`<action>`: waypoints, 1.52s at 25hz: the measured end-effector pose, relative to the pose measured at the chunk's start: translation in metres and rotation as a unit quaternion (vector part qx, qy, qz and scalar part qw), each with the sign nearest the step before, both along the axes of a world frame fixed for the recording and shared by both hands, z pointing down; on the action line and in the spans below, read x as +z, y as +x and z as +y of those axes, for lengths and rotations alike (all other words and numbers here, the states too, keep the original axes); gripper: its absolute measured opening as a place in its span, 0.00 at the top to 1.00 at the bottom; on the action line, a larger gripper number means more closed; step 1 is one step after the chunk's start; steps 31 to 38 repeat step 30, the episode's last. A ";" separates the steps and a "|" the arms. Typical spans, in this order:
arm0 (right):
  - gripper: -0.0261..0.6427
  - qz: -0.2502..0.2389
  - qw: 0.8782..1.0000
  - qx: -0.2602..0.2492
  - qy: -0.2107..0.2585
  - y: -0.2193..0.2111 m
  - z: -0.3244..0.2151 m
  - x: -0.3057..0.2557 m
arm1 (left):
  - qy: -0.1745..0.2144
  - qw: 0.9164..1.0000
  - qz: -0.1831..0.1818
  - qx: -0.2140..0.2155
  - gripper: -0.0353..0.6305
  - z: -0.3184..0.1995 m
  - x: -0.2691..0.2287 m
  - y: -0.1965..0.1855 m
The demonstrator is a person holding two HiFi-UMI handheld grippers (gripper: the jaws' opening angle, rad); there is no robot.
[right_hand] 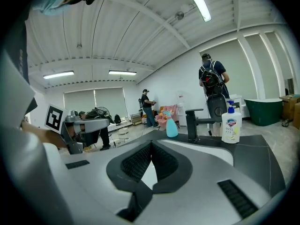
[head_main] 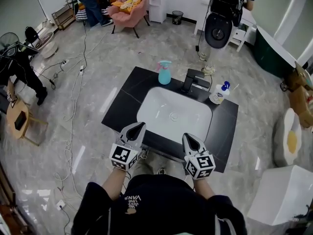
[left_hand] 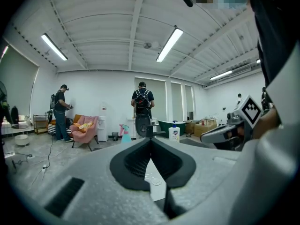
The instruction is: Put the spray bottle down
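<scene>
The teal spray bottle (head_main: 165, 73) stands upright on the far edge of the black countertop (head_main: 122, 109), left of the black faucet (head_main: 193, 80). Nothing holds it. My left gripper (head_main: 138, 127) and right gripper (head_main: 189, 138) hover side by side at the near edge of the white sink basin (head_main: 173, 114), well short of the bottle. Both are shut and empty. In the left gripper view the shut jaws (left_hand: 151, 143) point toward the spray bottle (left_hand: 125, 133). The right gripper view has its shut jaws (right_hand: 151, 146) low, with the spray bottle (right_hand: 171, 127) beyond them.
A white soap pump bottle (head_main: 220, 93) stands right of the faucet on the counter. People work at the back of the room near a pink armchair (head_main: 129, 6). Cables trail over the floor at left. A white cabinet (head_main: 283, 195) sits at lower right.
</scene>
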State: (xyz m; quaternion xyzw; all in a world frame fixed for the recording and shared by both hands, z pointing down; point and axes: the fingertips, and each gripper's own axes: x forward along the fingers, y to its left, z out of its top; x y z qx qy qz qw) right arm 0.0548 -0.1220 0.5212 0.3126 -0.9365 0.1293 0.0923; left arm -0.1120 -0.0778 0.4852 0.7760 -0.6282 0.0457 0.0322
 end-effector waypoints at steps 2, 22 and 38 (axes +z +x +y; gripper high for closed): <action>0.96 0.003 1.000 -0.004 -0.004 0.002 0.004 0.003 | -0.005 1.000 0.001 -0.010 0.92 0.007 0.004 -0.001; 0.96 0.010 1.000 -0.013 -0.017 0.003 0.011 0.014 | -0.020 0.998 0.018 -0.051 0.92 0.024 0.020 -0.003; 0.96 0.010 1.000 -0.018 -0.019 -0.004 0.008 0.016 | -0.020 0.998 0.021 -0.049 0.92 0.020 0.022 -0.003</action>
